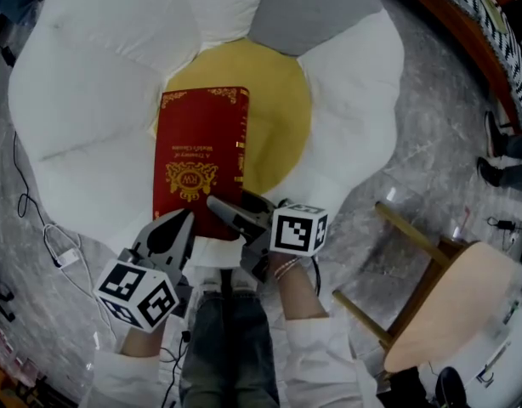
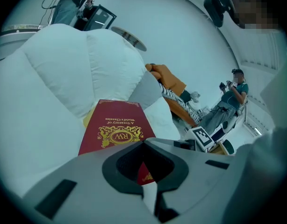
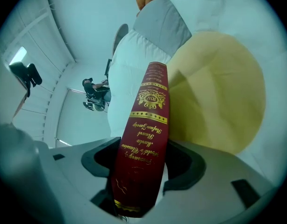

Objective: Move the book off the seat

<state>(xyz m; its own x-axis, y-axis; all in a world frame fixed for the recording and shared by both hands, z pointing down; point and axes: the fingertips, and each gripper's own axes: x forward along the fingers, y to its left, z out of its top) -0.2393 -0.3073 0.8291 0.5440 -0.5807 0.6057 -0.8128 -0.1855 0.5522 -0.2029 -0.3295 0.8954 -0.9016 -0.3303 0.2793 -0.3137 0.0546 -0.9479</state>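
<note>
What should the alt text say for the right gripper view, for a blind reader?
A red book with gold lettering stands spine-on between the fingers of the right gripper, which clamp its near end. Behind it lie a yellow cushion ringed by white padding, and a person far off at left.

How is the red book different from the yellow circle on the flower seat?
The red book is a rectangle with gold print; the yellow circle is round and plain. The right gripper clamps the book's spine; nothing grips the circle. Both show in the middle of the white petals.
</note>
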